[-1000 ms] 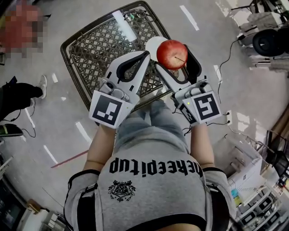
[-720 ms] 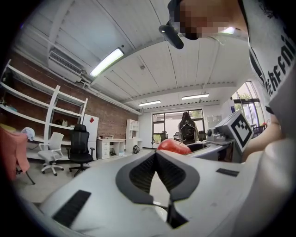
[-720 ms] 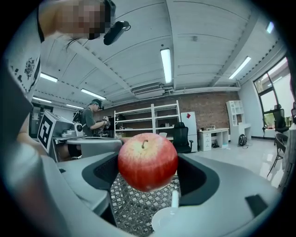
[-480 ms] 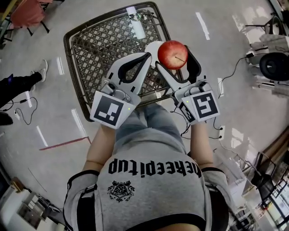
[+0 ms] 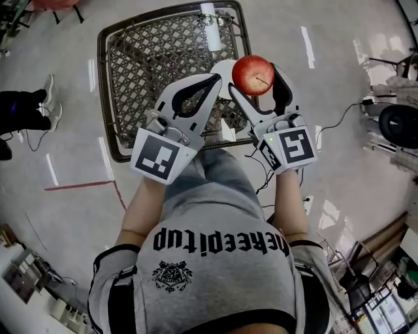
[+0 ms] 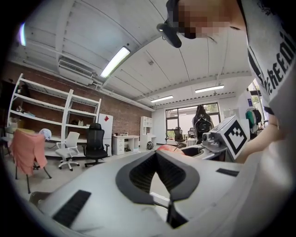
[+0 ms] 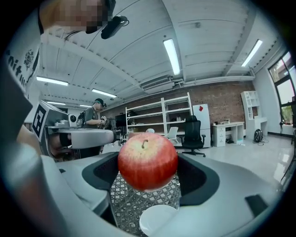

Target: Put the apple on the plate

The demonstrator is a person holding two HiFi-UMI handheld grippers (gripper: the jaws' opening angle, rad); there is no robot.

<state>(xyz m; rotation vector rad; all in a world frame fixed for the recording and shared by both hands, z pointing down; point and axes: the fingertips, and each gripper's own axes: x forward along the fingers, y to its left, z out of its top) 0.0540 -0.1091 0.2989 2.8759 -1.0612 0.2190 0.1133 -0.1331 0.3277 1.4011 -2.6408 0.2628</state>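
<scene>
A red apple (image 5: pixel 253 75) (image 7: pixel 147 161) sits clamped between the jaws of my right gripper (image 5: pixel 256 77) (image 7: pixel 148 172), held high above the wire mesh table (image 5: pixel 137 59). The white plate (image 5: pixel 224 68) (image 7: pixel 157 219) lies on the table's right side, just left of and below the apple, partly hidden by the jaws. My left gripper (image 5: pixel 215 78) (image 6: pixel 156 152) hovers beside the right one, its jaws together with nothing between them. In the left gripper view a sliver of the apple (image 6: pixel 170 148) shows past the jaw tips.
A pair of glasses (image 5: pixel 214 19) rests at the table's far edge. A person's shoes (image 5: pixel 51 104) stand on the floor to the left. Cables (image 5: pixel 333 124) trail across the floor at the right, near equipment (image 5: pixel 398 124). Red tape (image 5: pixel 85 186) marks the floor.
The head view has turned, so table and floor slid across the picture. Both grippers hold about the same pose, the apple still clamped in the right one.
</scene>
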